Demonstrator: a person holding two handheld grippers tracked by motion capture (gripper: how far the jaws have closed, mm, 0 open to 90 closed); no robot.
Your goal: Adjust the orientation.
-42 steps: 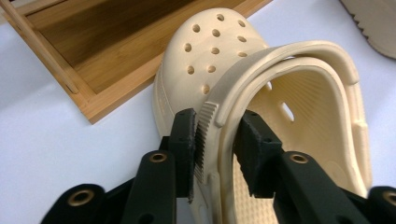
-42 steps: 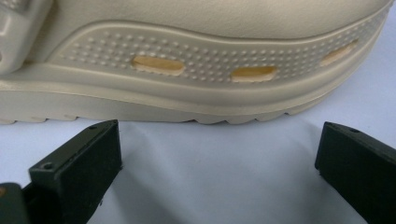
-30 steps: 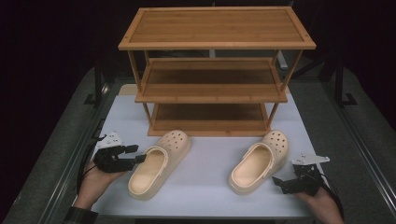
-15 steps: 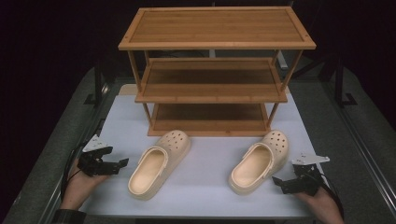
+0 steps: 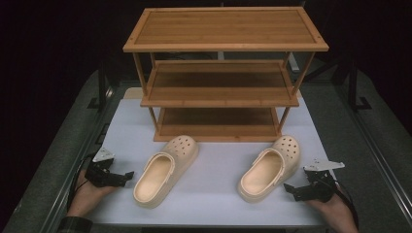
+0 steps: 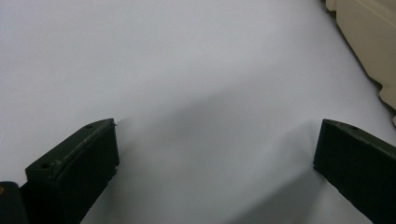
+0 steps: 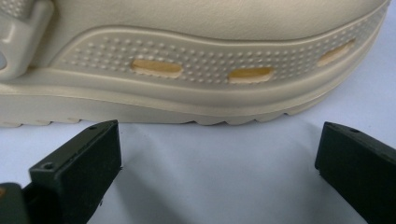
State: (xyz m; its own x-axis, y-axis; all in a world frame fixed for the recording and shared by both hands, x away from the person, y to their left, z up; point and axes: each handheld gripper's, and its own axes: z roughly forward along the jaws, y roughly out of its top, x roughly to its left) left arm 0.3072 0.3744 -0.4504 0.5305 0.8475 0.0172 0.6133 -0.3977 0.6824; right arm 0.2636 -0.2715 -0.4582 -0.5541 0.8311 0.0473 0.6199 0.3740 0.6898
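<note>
Clogs (image 5: 165, 170) smooth, beige, perforated; rack (image 5: 223, 73) slatted bamboo.

A white-topped table (image 5: 218, 194) carries a three-tier wooden slatted shelf rack (image 5: 224, 73), standing beyond both grippers. Two beige perforated foam clogs (image 5: 166, 170) (image 5: 270, 167) lie between the grippers, the right one just ahead of the right gripper's jaws.
</note>
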